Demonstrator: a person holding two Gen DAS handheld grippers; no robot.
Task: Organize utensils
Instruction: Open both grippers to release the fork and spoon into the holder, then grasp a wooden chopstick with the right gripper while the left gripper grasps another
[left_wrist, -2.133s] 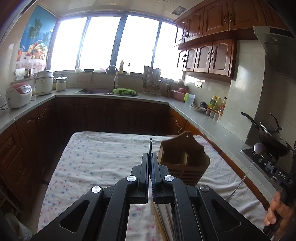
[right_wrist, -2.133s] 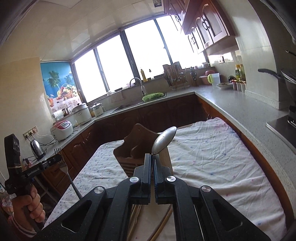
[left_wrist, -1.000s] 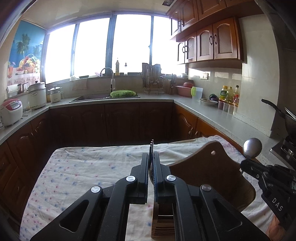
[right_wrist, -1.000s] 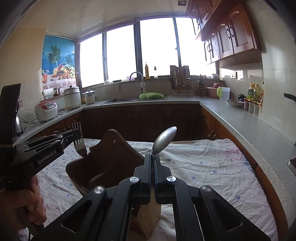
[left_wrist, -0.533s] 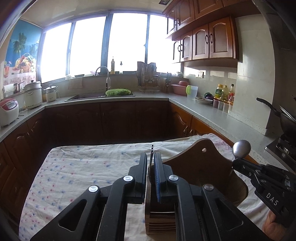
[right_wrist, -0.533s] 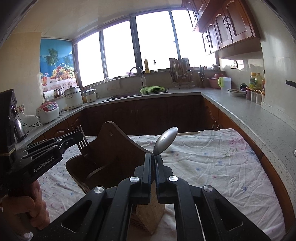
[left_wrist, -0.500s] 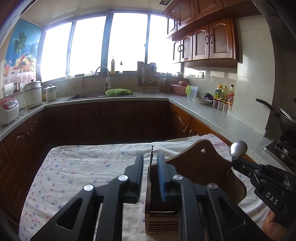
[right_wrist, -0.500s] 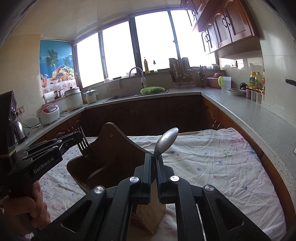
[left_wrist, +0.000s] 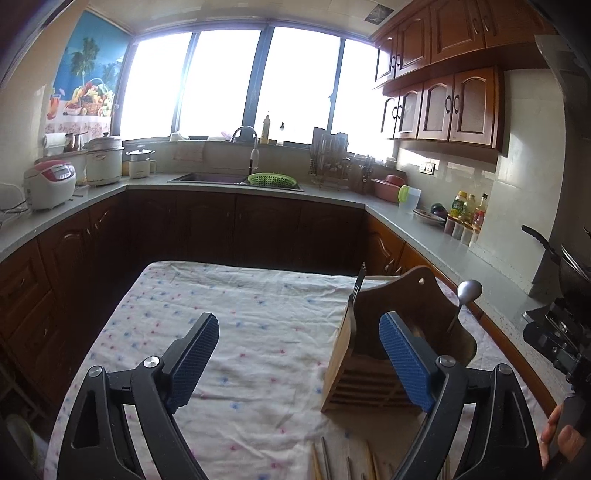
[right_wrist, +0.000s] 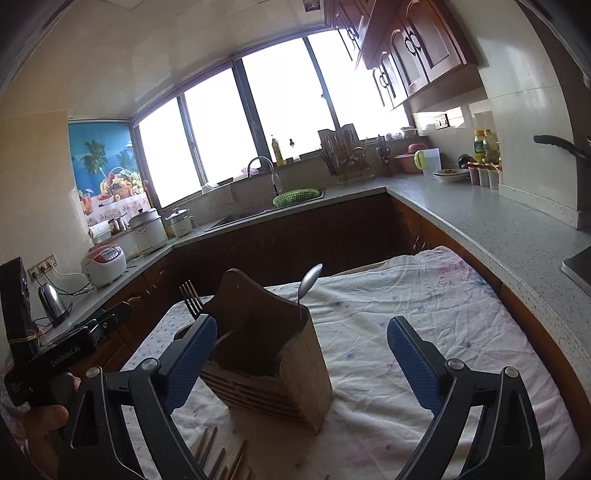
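A wooden utensil holder (left_wrist: 402, 332) (right_wrist: 266, 354) stands on the flowered tablecloth (left_wrist: 240, 325). A fork (left_wrist: 357, 282) (right_wrist: 191, 295) sticks up from its left compartment and a spoon (left_wrist: 466, 295) (right_wrist: 309, 280) from its right one. My left gripper (left_wrist: 299, 358) is pulled back to the left of the holder, its jaws opening wide with nothing between them. My right gripper (right_wrist: 301, 362) is also drawn back, jaws opening, the holder standing between its fingers without touching the pads. Chopsticks (left_wrist: 332, 461) (right_wrist: 218, 461) lie on the cloth near the front edge.
Dark wooden cabinets and a grey counter (right_wrist: 498, 221) run round the table. A sink with a green basket (left_wrist: 271, 180) is at the back, rice cookers (left_wrist: 50, 181) at the left, a pan (left_wrist: 561, 258) at the right. A hand (right_wrist: 44, 417) holds the other gripper's handle.
Both grippers let go: the left released the fork and the right released the spoon, which now stand in the holder. Both sets of jaws spread wide and drew back, the left shifting leftward.
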